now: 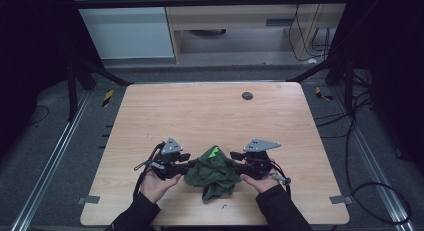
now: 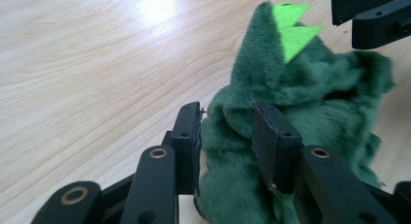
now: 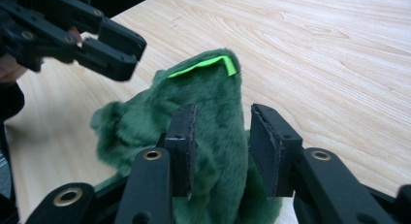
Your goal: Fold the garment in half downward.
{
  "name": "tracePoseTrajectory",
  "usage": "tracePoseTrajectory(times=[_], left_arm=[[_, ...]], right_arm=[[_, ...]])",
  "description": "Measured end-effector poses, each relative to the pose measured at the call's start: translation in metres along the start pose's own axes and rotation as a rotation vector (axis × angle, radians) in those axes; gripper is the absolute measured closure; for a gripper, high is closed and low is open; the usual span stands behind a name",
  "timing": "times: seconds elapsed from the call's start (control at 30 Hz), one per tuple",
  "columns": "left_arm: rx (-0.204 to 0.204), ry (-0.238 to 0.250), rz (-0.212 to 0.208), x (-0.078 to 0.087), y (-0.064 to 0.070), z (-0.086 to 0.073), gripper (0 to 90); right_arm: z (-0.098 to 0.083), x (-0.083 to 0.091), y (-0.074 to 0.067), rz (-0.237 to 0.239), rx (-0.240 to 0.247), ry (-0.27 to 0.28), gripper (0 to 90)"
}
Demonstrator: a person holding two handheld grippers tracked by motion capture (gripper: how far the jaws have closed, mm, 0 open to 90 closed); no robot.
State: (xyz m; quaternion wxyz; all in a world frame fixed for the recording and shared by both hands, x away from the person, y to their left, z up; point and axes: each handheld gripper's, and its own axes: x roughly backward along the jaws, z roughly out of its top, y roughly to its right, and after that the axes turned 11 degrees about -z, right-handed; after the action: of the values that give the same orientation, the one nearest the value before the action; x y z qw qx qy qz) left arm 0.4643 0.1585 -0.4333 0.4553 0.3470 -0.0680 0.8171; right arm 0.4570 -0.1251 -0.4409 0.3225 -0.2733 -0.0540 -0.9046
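A dark green plush garment [image 1: 212, 175] with bright green felt spikes [image 1: 214, 152] is bunched in a heap on the wooden table [image 1: 200, 111], directly between the two grippers and at the near side of the table.

The left gripper [image 1: 184, 167] is held low at the garment's left flank. In the left gripper view its jaws are seen parted, with a fold of the plush [image 2: 232, 136] lying between them; the fabric touches the left pad, while whether the right pad presses on it cannot be told. No clamping is shown, so the jaws are taken as apart.

The right gripper [image 1: 236, 166] is held at the garment's right flank, facing the left one. In the right gripper view its jaws are likewise parted, a raised ridge of plush [image 3: 218, 132] standing between them; a gap is seen beside the right pad.

Past each gripper's jaw tips, the other gripper is seen just beyond the heap, the spikes [image 2: 293, 27] lying between them.

No container is seen near either gripper. A small dark round mark [image 1: 247, 95] lies well beyond the jaws, toward the far edge.
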Motion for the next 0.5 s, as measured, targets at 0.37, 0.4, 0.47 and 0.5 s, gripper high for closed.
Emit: tracePoseTrajectory(times=[0.37, 0.4, 0.47, 0.5], left_arm=[[-0.034, -0.036, -0.051, -0.022, -0.003, 0.0, 63.1], [-0.038, -0.048, -0.057, -0.024, -0.003, 0.0, 63.9], [-0.04, -0.06, -0.059, -0.026, -0.003, -0.002, 68.4], [-0.032, -0.064, -0.068, -0.027, -0.003, -0.003, 70.0]], right_arm=[[-0.002, -0.025, 0.002, -0.002, 0.001, -0.061, 68.6], [-0.003, -0.026, 0.002, 0.0, 0.006, -0.065, 70.1], [-0.004, -0.025, 0.002, 0.007, 0.004, -0.074, 74.4], [-0.004, -0.026, 0.002, 0.008, 0.002, -0.08, 76.7]])
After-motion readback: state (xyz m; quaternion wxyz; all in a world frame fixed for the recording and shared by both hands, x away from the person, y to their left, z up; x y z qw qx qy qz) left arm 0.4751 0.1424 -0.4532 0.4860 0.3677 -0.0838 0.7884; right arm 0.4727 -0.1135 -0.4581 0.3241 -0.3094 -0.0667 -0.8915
